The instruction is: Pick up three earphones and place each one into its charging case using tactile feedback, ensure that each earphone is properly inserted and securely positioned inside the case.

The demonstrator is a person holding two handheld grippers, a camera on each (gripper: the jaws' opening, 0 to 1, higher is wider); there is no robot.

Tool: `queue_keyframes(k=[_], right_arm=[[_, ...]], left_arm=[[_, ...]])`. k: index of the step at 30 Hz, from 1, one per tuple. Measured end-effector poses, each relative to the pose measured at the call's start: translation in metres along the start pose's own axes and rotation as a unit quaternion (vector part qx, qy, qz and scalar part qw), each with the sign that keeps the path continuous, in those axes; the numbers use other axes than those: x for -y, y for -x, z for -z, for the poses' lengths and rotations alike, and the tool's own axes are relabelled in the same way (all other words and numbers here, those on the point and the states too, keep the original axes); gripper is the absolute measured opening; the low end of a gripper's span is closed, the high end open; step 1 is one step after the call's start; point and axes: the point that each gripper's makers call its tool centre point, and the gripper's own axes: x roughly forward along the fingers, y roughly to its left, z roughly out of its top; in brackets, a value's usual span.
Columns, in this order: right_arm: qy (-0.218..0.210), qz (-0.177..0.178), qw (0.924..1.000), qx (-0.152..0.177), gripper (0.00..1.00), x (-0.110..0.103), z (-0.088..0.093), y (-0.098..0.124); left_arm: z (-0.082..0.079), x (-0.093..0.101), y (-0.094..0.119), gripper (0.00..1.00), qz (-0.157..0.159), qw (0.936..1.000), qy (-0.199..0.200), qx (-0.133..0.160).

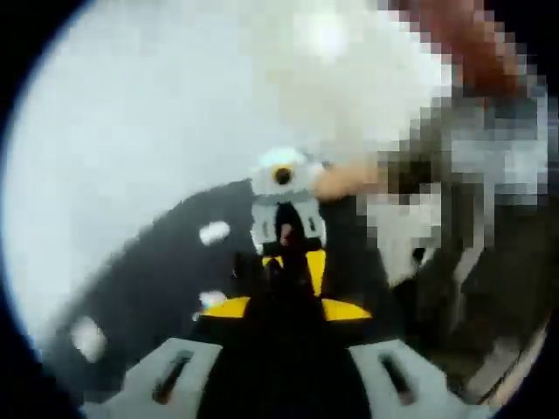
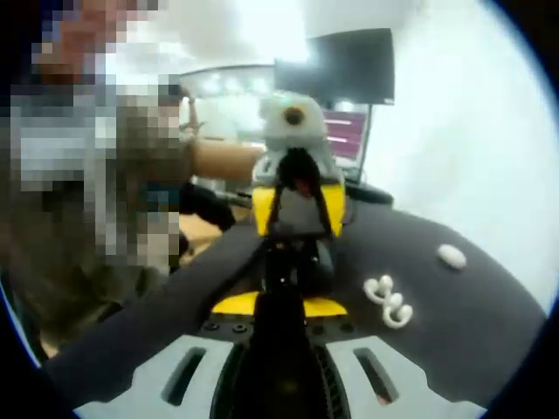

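Earphones (image 2: 389, 301) are lying in a small white cluster on the dark mat (image 2: 489, 323) in the right gripper view, with a white oval piece (image 2: 452, 256) well apart beyond them. The left gripper (image 2: 297, 188) is facing this camera above the mat. In the left gripper view, the right gripper (image 1: 286, 231) is hovering opposite, white pieces (image 1: 214, 232) lying beside it. Whether either claw is wide or narrow cannot be told.

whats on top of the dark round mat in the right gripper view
Two white clip-style earphones lying together and a white oval piece rest on the dark round mat; the tools hide its middle.
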Motion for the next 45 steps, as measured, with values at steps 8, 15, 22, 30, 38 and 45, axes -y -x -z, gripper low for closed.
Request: queue_keyframes(k=[8, 15, 22, 30, 38, 45], right_arm=[[-0.003, 0.001, 1.0000, -0.002, 0.18, 0.000, 0.000, -0.001], [-0.007, 0.003, 1.0000, -0.006, 0.18, 0.000, 0.000, -0.001], [-0.017, 0.004, 0.9998, -0.010, 0.18, -0.001, -0.001, 0.000], [0.003, 0.012, 0.9989, -0.044, 0.20, -0.001, -0.001, 0.035], [-0.053, 0.155, 0.9863, -0.012, 0.20, 0.053, -0.006, 0.100], [-0.098, 0.162, 0.9800, -0.061, 0.20, 0.060, 0.027, 0.093]], left_arm=[[0.013, 0.004, -0.028, 0.24, -0.013, 0.9998, 0.013, 0.004], [0.004, 0.009, -0.042, 0.20, 0.003, 0.9995, -0.024, 0.021], [0.009, 0.014, -0.043, 0.15, 0.012, 0.9980, -0.053, 0.033], [0.010, 0.013, -0.042, 0.15, 0.017, 0.9972, -0.058, 0.043], [0.011, 0.013, -0.044, 0.15, 0.015, 0.9969, -0.064, 0.043], [0.010, 0.014, -0.047, 0.14, 0.006, 0.9962, -0.076, 0.042]])
